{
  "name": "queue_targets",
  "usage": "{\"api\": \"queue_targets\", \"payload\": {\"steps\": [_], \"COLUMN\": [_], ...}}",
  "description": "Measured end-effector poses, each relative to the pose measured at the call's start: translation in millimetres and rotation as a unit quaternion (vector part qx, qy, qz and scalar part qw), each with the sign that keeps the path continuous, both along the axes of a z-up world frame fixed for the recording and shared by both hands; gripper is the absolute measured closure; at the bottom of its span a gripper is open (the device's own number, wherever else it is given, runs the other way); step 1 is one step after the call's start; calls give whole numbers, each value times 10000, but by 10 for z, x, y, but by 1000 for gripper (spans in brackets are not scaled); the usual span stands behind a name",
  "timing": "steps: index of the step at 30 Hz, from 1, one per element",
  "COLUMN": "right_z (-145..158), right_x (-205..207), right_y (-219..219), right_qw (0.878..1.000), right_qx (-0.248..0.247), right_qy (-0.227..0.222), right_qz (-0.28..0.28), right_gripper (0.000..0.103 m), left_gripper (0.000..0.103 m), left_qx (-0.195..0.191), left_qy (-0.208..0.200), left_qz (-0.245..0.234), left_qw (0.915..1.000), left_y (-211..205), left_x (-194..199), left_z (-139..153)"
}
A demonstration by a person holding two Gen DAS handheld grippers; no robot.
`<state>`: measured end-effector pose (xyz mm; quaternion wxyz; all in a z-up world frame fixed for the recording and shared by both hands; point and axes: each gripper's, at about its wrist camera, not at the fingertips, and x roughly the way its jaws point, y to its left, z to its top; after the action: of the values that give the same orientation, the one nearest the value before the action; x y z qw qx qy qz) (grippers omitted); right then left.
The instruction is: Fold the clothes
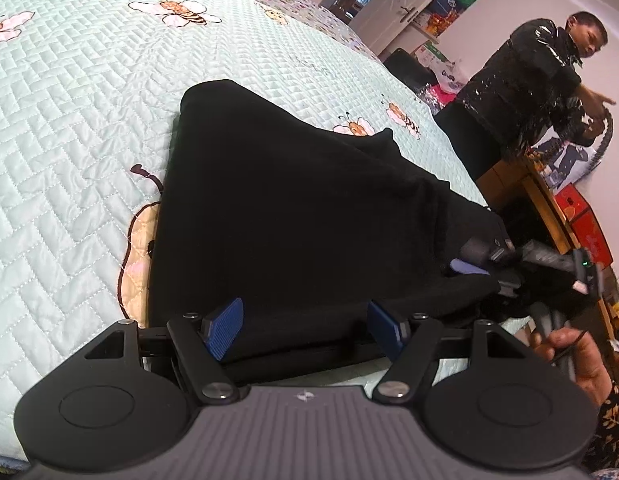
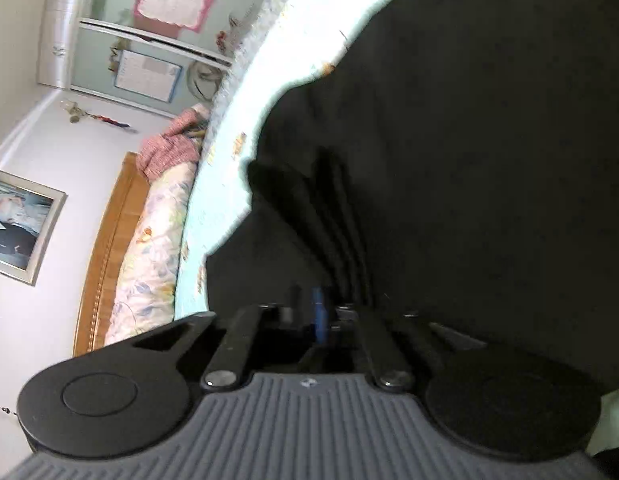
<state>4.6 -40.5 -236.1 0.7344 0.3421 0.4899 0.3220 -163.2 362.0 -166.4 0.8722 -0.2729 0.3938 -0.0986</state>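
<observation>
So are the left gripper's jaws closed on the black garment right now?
No, the left gripper has its jaws spread wide, its blue pads apart over the black garment.

A home bedroom: quilted bee-print bedspread (image 1: 89, 120), wooden headboard (image 2: 105, 256) (framed photo (image 2: 17, 224) on wall).

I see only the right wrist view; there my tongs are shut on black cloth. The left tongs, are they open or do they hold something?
Observer: The left tongs are open, pads apart, at the near edge of the garment.
Operator: Does the garment lie flat on the bed?
Observer: Not fully. It rests on the quilt, but it appears lifted toward the right tongs.
Operator: Is anybody near the bed?
Observer: Yes, a person stands beside it, on the right of the left wrist view.
</observation>
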Motion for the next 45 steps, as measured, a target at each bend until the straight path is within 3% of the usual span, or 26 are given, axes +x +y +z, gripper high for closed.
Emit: {"api": "queue_targets", "payload": {"steps": [1,2,6,8,13,16,18,20,24,26,28,29,33,34,37,40,45], "right_z": [8,16,47,-10,-118,-208,-264,-306,-253,-88,104,147,-102,-209,-401,-390,-309], "right_x": [14,29,87,211,455,572,637,644,540,528,579,641,886,896,835,718,549], "right_y": [-16,-32,-97,-49,269,366,342,283,220,317,399,415,371,332,148,-42,138], "right_qw": [10000,9999,9995,9997,9977,9972,9979,9985,9989,9973,9920,9913,9962,9974,9992,9978,9980], "right_qx": [-20,-40,-119,-178,-436,-232,-69,-61,-80,255,626,566,-202,-180,300,651,304], "right_qy": [-42,-84,-252,-66,203,220,242,252,-163,-461,-857,-937,-525,-338,82,146,204], "right_qz": [-21,-41,-124,-148,468,674,603,481,423,510,689,724,664,610,266,14,507], "right_gripper": [36,27,27,28,27,27,35,76,78,80,81,81,81,79,71,48,42], "left_gripper": [31,31,31,31,31,31,31,31,31,31,31,31,31,31,31,31,31], "left_qx": [16,43,60,39,-80,-138,-147,-142,-112,-129,-104,-69,-24,-69,-369,-554,-626], "left_qy": [-24,-40,-12,1,4,-3,-19,-33,-22,-7,-4,-18,-98,-109,-130,-190,-426], "left_qz": [-10,-27,-26,-26,-9,10,29,36,39,92,181,209,329,375,586,699,517], "left_qw": [10000,10000,10000,10000,10000,9999,9999,9999,9999,9999,9998,9998,9994,9992,9975,9958,9958], "left_y": [-7,-14,-26,-17,12,20,15,6,9,16,-2,-19,-64,-54,15,62,-2], "left_x": [-13,-19,-8,-4,-12,-21,-34,-46,-50,-50,-61,-69,-117,-137,-196,-259,-402], "left_z": [2,4,14,15,2,-4,-5,-4,6,12,21,30,56,61,101,194,314]}}
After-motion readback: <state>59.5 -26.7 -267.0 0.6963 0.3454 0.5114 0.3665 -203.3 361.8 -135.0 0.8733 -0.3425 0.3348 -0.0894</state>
